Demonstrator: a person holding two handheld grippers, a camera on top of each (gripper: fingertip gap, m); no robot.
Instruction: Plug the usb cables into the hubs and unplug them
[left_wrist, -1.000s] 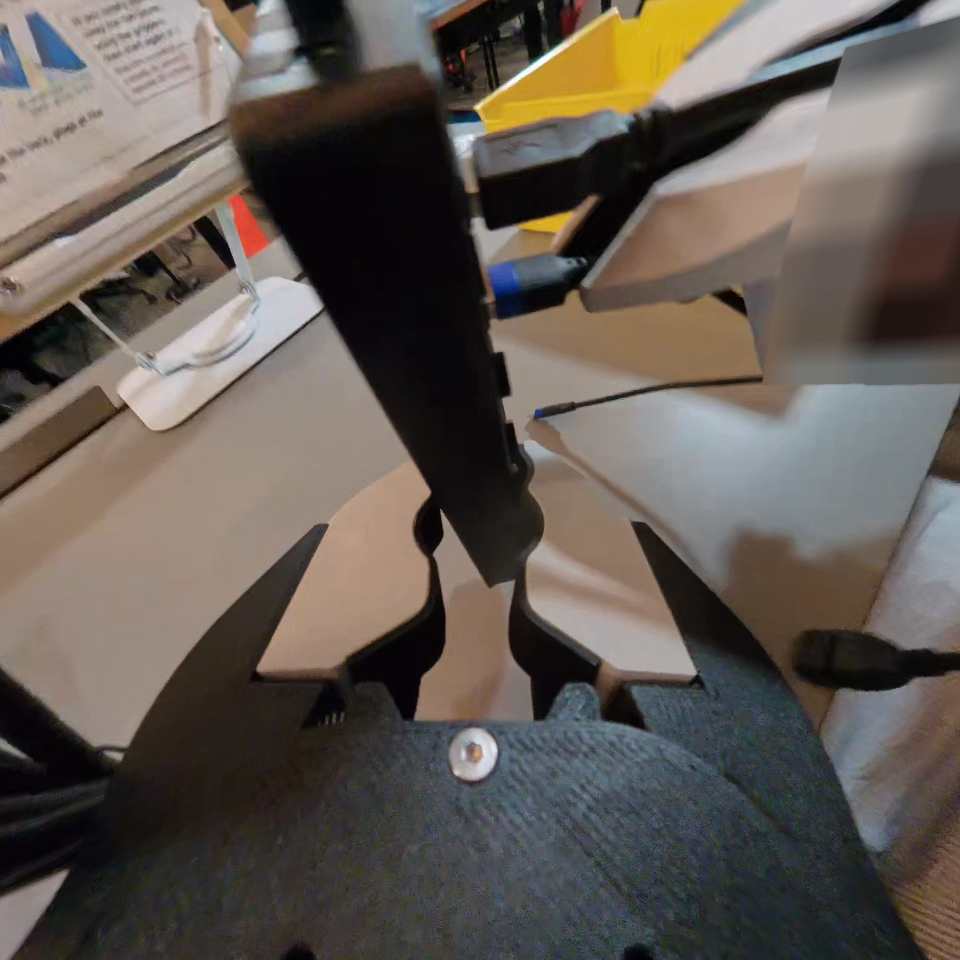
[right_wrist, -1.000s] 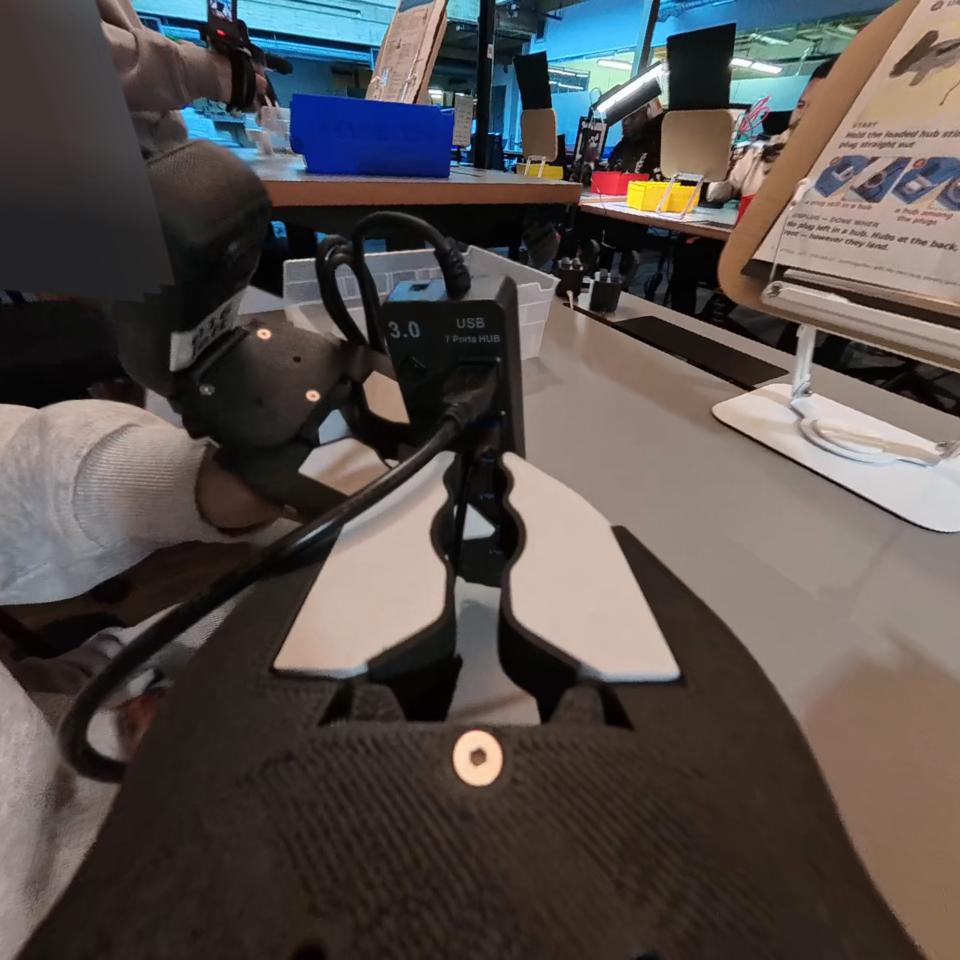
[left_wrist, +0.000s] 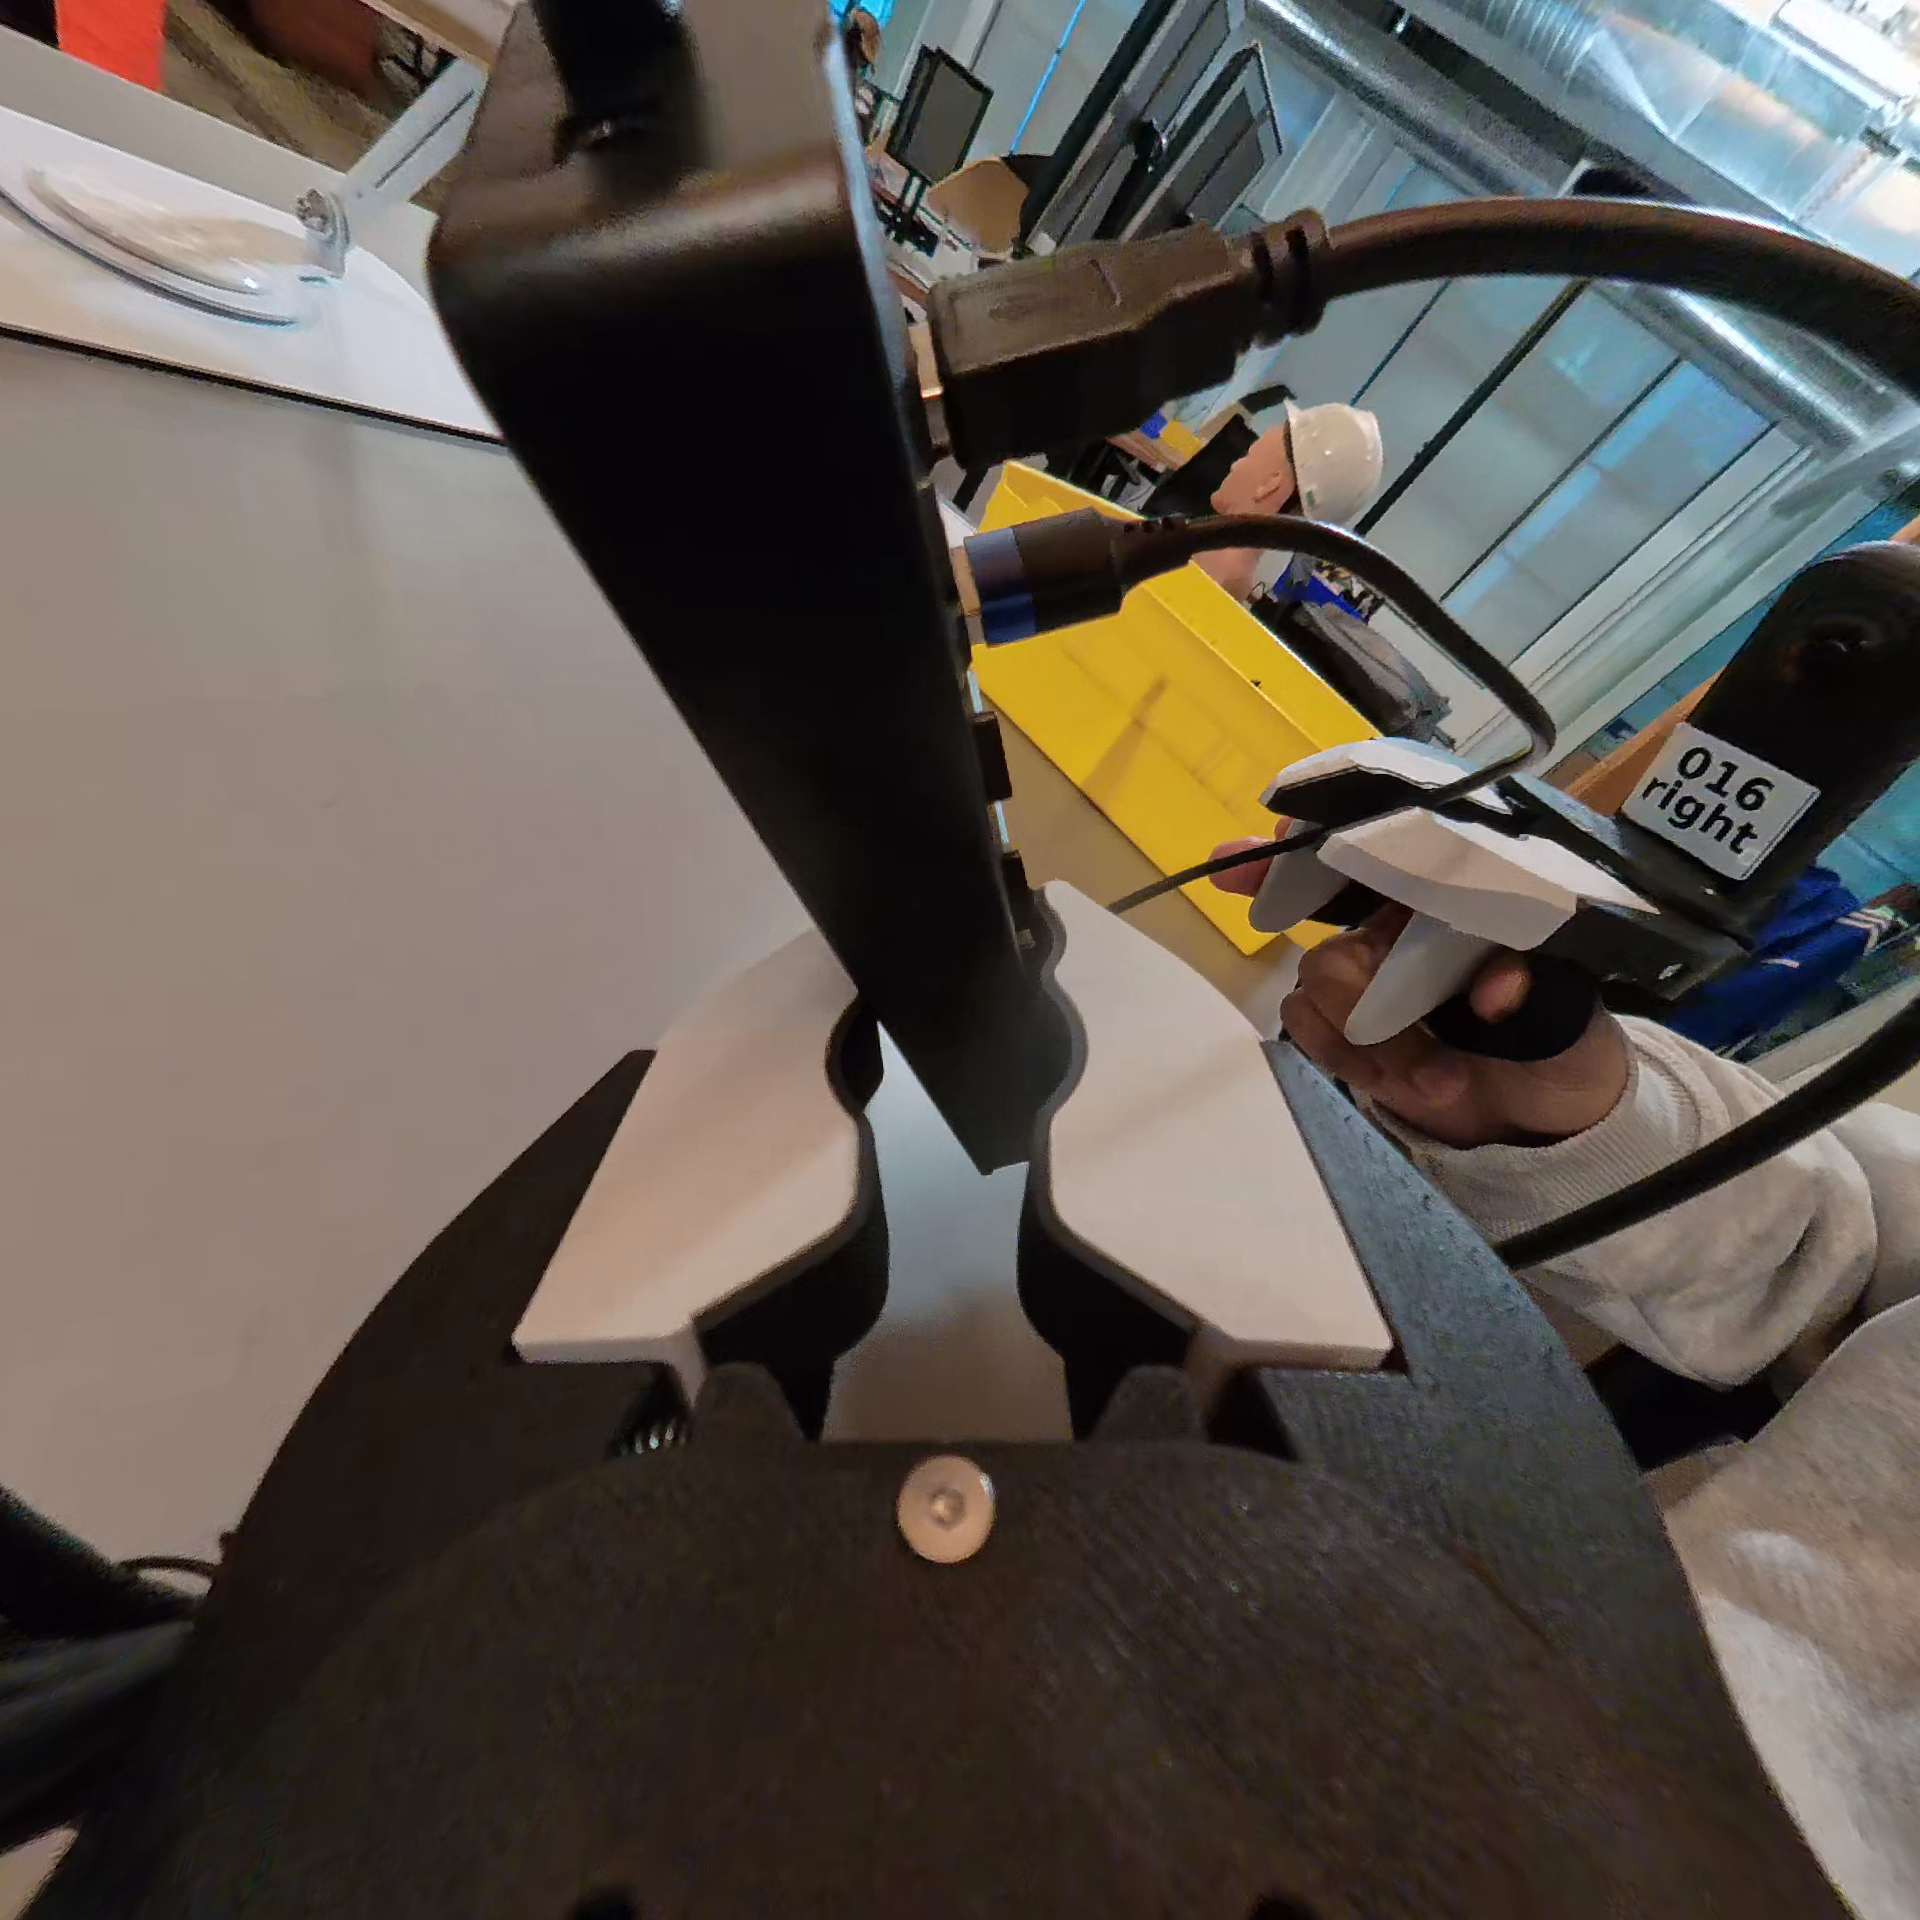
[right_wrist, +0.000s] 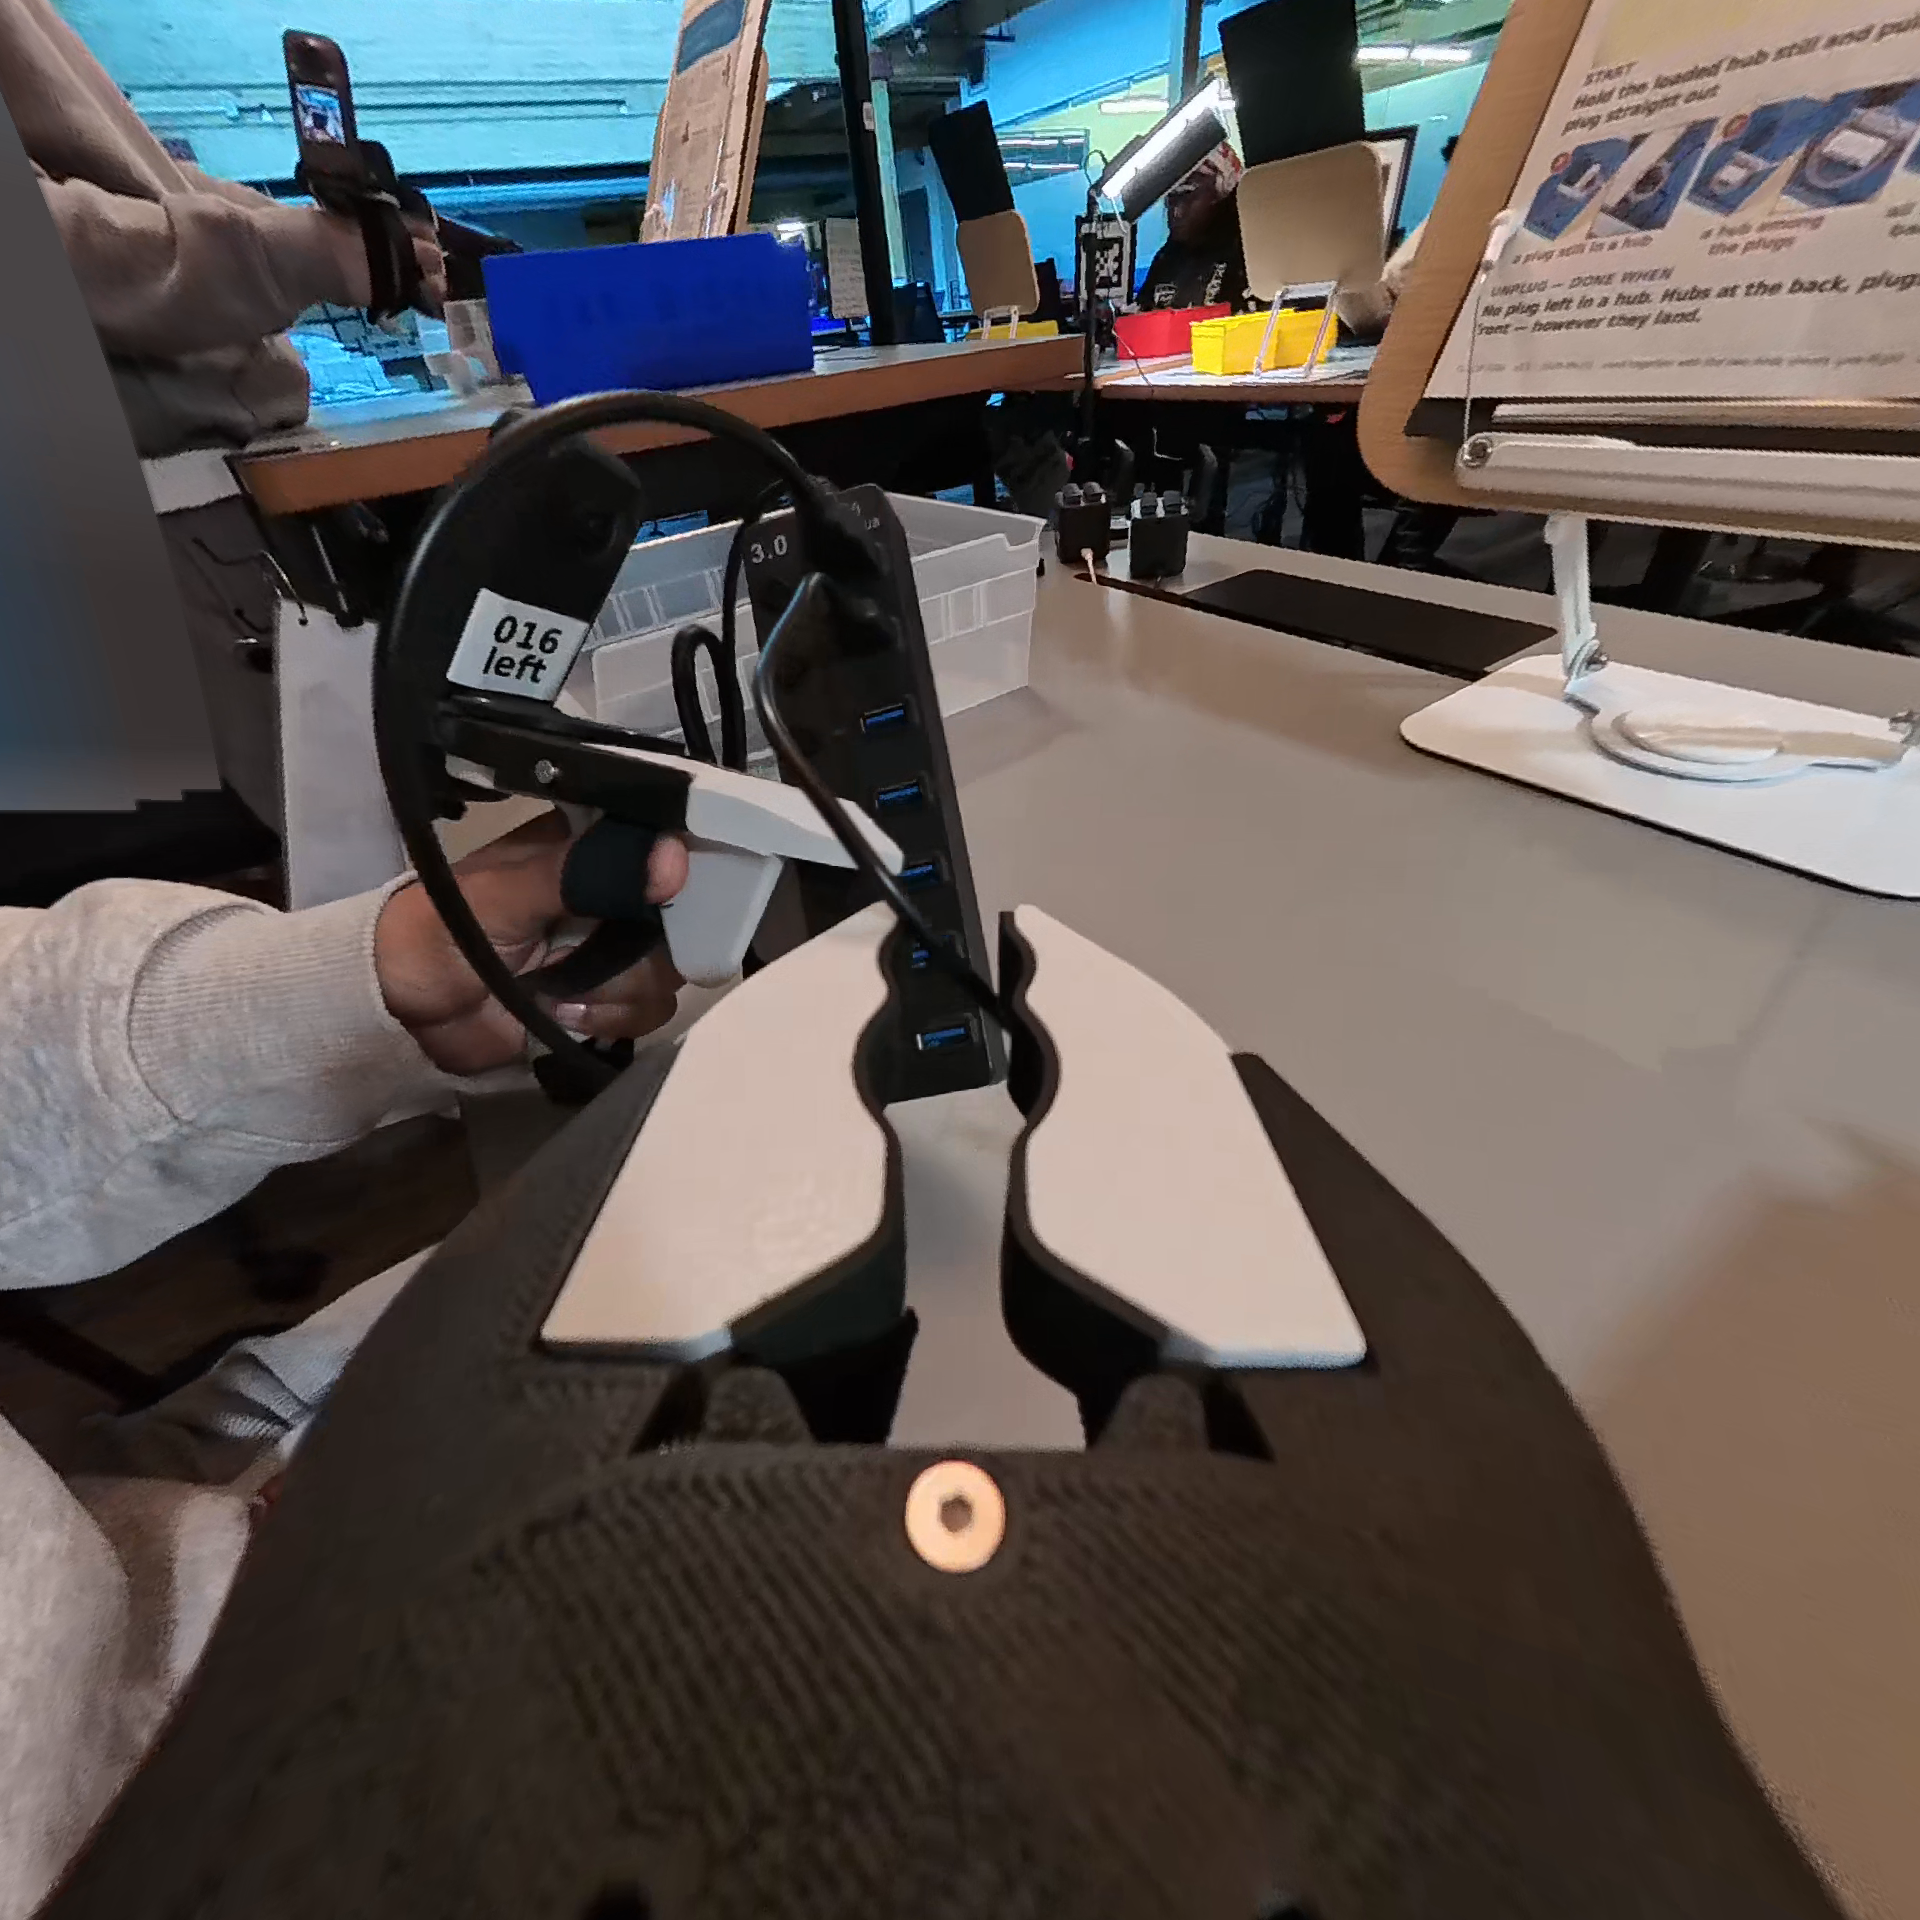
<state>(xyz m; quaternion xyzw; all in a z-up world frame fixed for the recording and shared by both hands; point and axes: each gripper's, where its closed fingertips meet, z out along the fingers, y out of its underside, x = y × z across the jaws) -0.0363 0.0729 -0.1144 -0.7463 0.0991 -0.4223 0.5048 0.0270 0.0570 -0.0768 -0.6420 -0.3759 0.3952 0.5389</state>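
My left gripper (left_wrist: 956, 1039) is shut on the lower end of a long black USB hub (left_wrist: 727, 520) and holds it upright above the grey table (left_wrist: 260, 727). A thick black plug (left_wrist: 1081, 332) and a blue-ringed plug (left_wrist: 1039, 592) sit in the hub's right side. The blue-ringed plug's thin cable (left_wrist: 1455, 644) loops down and passes between the fingers of my right gripper (left_wrist: 1288, 842). In the right wrist view my right gripper (right_wrist: 953, 935) is slightly open. The thin cable (right_wrist: 831, 810) lies against its right finger, with the hub (right_wrist: 883, 748) just beyond.
A yellow bin (left_wrist: 1143, 707) stands behind the hub. A document stand (right_wrist: 1662, 748) is at the right. A clear plastic tray (right_wrist: 966, 592) sits behind the hub. A blue bin (right_wrist: 644, 312) and people are at farther tables.
My right gripper has drawn back from the plugs and now sits lower along the thin cable. My left gripper has tilted with the hub. Both plugs stay in the hub.
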